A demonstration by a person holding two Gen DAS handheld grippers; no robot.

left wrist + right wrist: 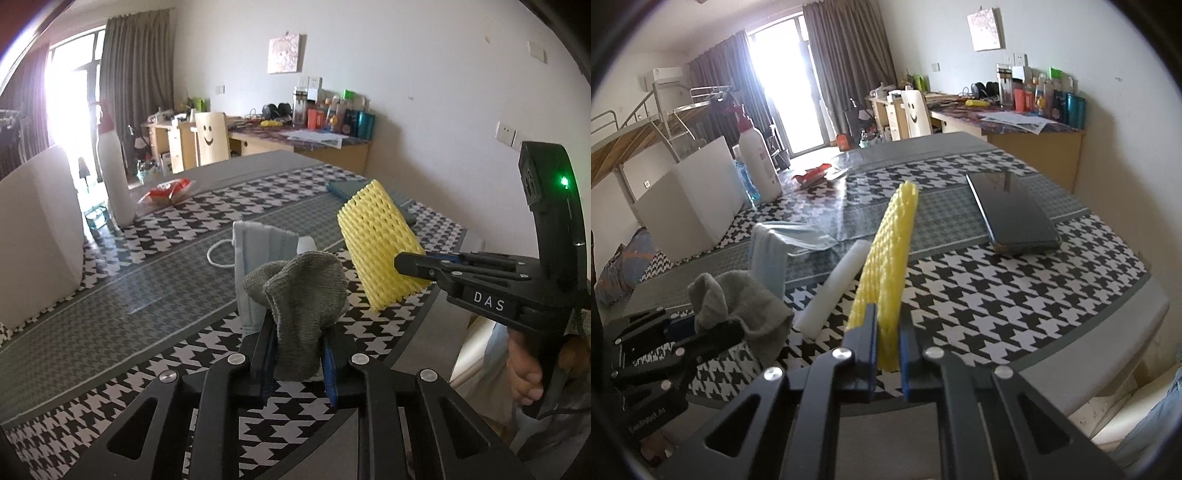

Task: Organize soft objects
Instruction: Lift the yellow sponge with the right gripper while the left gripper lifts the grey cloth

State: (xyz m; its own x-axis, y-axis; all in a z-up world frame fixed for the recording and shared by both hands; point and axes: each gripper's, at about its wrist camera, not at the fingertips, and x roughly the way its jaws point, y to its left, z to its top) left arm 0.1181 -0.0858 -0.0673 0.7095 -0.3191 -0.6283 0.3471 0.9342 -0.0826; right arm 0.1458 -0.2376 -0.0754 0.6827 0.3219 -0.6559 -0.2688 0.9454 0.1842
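Houndstooth cloth covers the table (1015, 295); a desk and curtained window sit behind it.

Left gripper (295, 354): fingers pinched on the grey sock (299, 295), which bunches up above the pads and hangs clear of the cloth. Blue face mask (258, 258) stands just behind the sock and runs down beside my left finger; I cannot tell whether it is caught in the grip or only leaning there.

Right gripper (886, 343): fingers pinched on the lower end of the yellow foam net (890, 251), which sticks up and away from me, off the surface.

White foam strip (834, 288) lies loose on the cloth near the table's near edge, between my two grippers. Dark flat case (1012, 214) toward the right edge, bottle (757, 162) and white box (690, 199) toward the left edge.

Progress, as I judge it: early to middle. Two soft things are in hand but not yet placed. The foam strip is untouched, the mask unsettled. No gathered pile shows; the white box may be the destination, unconfirmed.
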